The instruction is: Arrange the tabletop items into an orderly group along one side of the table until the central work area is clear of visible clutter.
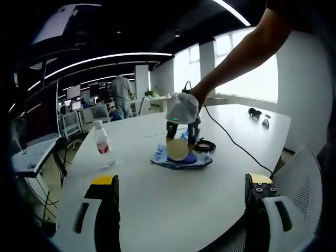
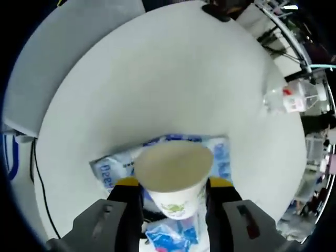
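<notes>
My right gripper (image 2: 173, 185) is shut on a white paper cup (image 2: 172, 170) with a green print, its open mouth facing the camera. Under the cup lies a blue and white plastic packet (image 2: 107, 172) on the white table (image 2: 157, 79). In the left gripper view a person's hand holds that right gripper (image 1: 182, 132) with the cup (image 1: 177, 149) just above the packet (image 1: 181, 159) at the table's middle. A clear water bottle (image 1: 102, 144) with a red label stands to the left of them; in the right gripper view the bottle (image 2: 291, 97) sits at the right. My left gripper (image 1: 181, 181) is open above the near table edge.
A black ring-shaped item (image 1: 205, 146) lies beside the packet, and a black cable (image 1: 236, 146) runs from the right gripper to the table's right edge. Small dark objects (image 1: 255, 112) lie at the far right. A mesh chair (image 1: 302, 184) stands near right, and office desks behind.
</notes>
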The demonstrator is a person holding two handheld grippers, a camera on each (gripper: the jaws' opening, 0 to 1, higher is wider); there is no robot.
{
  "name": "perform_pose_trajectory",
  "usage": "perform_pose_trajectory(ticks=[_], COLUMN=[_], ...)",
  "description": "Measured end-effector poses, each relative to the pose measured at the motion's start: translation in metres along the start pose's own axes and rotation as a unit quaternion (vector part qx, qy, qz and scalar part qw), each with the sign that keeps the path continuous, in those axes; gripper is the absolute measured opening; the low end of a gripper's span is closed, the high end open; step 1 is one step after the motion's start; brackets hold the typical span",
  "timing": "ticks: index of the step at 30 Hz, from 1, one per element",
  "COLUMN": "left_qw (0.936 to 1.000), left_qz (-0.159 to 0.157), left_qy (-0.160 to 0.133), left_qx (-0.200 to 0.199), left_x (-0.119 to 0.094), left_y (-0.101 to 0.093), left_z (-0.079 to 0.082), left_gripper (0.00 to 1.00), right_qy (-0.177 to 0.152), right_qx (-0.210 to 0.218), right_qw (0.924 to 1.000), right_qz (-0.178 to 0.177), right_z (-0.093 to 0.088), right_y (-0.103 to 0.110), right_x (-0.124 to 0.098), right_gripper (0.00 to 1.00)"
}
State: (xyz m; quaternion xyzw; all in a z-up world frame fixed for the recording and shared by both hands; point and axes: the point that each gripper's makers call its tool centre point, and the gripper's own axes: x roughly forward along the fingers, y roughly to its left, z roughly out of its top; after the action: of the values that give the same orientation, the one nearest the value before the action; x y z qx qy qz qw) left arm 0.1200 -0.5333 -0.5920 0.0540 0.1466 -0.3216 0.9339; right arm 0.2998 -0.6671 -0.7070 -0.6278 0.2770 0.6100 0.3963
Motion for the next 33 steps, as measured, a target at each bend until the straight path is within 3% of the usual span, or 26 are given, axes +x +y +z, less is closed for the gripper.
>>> perform_pose_trajectory(ticks=[6,12,22,33], left_qw=[1.0000,1.0000,1.0000,1.0000], left_qz=[0.000,0.003,0.007,0.007], left_qy=[0.002,0.005,0.006,0.006], left_qx=[0.000,0.001,0.000,-0.002], left_x=[0.000,0.000,0.000,0.000], left_y=[0.000,0.001,0.002,0.002], left_z=[0.000,-0.001,0.000,-0.001], left_gripper=[0.99,0.99,0.99,0.99], right_qy=[-0.009,-0.038,-0.077,-0.095], right_qx=[0.008,0.057,0.134,0.176], right_qw=[0.9999,0.9972,0.9865,0.9773], right_qz=[-0.009,-0.030,-0.053,-0.069], right_z=[0.003,0.008,0.010,0.012], right_y=[-0.005,-0.016,-0.022,-0.025], right_x=[-0.003,-0.011,-0.017,-0.020], right_gripper=[0.42,0.41,0.41,0.40])
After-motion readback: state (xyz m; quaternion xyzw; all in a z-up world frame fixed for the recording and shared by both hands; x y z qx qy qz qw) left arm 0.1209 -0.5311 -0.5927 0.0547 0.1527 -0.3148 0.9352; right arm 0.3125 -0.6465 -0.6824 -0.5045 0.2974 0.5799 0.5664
